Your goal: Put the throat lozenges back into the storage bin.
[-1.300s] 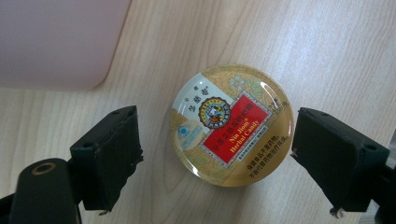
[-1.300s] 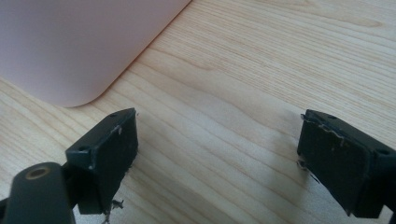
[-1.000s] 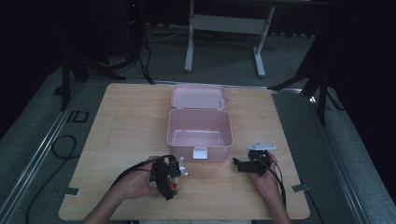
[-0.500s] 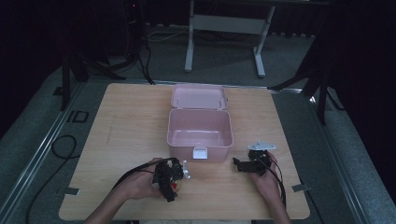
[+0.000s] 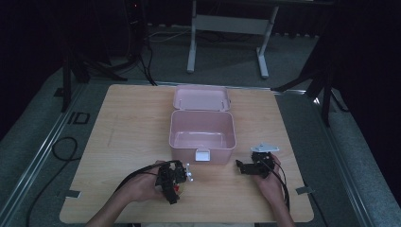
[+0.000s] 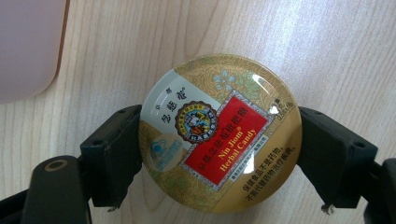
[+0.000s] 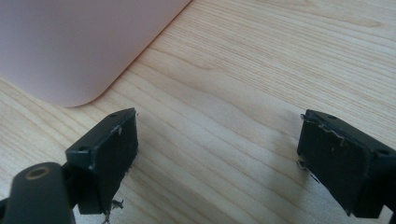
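Left gripper view: we see our left tool [image 6: 219, 154] clamped on the round gold herbal-candy tin [image 6: 219, 133], open pink plastic box [image 5: 202, 130] just ahead and right, while our right tool [image 7: 217, 163] gapes empty.

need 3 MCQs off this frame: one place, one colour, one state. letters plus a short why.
1. Where is the open pink plastic box on the light wooden table?
A. Around mid-table, beyond both claws
B. At the near left corner
C. On the floor

2. What colour is the label panel on the round gold candy tin?
A. Blue
B. Red
C. White

3. What state is the left claw in?
A. Open and empty
B. Shut on the box lid
C. Shut on the tin

Answers:
1 A: the high view shows it beyond both claws.
2 B: the left gripper view shows a red panel.
3 C: both jaws press the tin's sides; the right claw gapes empty.
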{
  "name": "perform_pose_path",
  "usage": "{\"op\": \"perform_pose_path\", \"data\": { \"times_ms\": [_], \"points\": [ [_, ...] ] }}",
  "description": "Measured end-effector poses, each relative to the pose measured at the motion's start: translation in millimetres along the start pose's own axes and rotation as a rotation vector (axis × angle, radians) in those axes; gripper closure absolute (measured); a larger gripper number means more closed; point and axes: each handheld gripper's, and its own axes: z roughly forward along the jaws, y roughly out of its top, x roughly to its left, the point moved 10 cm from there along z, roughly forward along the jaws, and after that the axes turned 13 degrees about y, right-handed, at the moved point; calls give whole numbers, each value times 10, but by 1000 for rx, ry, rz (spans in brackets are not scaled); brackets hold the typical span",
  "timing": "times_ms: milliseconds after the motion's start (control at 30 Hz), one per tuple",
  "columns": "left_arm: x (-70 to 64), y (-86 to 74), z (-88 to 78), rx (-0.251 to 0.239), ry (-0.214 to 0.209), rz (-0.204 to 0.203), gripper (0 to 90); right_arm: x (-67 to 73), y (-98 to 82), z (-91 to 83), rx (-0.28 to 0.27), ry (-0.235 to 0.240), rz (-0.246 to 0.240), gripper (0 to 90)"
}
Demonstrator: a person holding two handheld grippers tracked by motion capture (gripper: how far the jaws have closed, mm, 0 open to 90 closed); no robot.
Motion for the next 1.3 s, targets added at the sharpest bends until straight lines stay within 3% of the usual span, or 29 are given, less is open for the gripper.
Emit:
{"op": "perform_pose_path", "data": {
  "times_ms": [333,833,1300],
  "points": [
    [32,-25,-36,-2,-10,-16,206,0,0,0,0,0,0,120],
    [83,-39,-111,-2,17,-11,208,0,0,0,0,0,0,120],
    [188,-73,-234,-12,33,-38,208,0,0,0,0,0,0,120]
  ]
}}
